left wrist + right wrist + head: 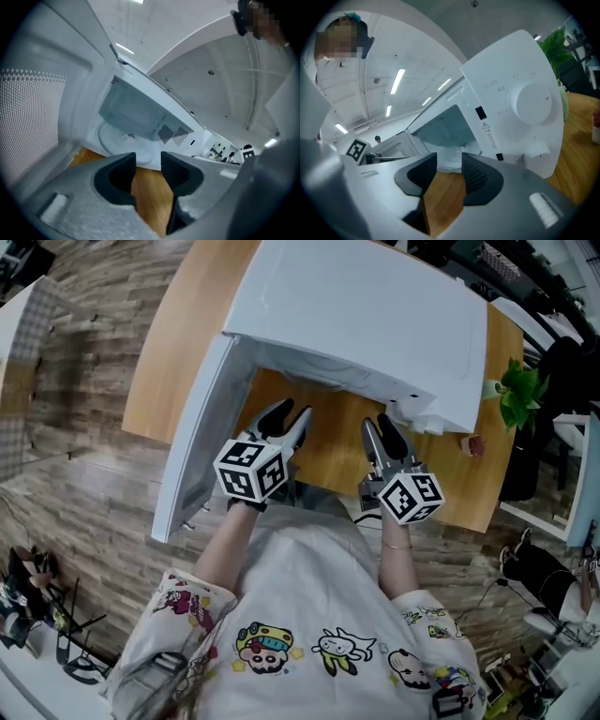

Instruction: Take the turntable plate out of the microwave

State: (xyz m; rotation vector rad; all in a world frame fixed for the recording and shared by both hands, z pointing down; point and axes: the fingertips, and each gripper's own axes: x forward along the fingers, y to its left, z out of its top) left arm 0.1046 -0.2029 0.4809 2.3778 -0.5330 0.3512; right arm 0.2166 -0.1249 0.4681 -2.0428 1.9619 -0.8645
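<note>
In the head view, the left gripper (289,418) and the right gripper (380,427) sat at centre frame over the wooden table (328,451), before the white microwave (375,315); its top hid the cavity.

In the left gripper view, the jaws stood apart with only wood between them. The turntable plate (117,138) lay on the cavity floor just above them, untouched.

In the right gripper view, the jaws stood equally apart and empty, the plate (449,163) just beyond their tips.

Turntable plate (115,140) blurred, microwave (375,315) cavity hidden from above
</note>
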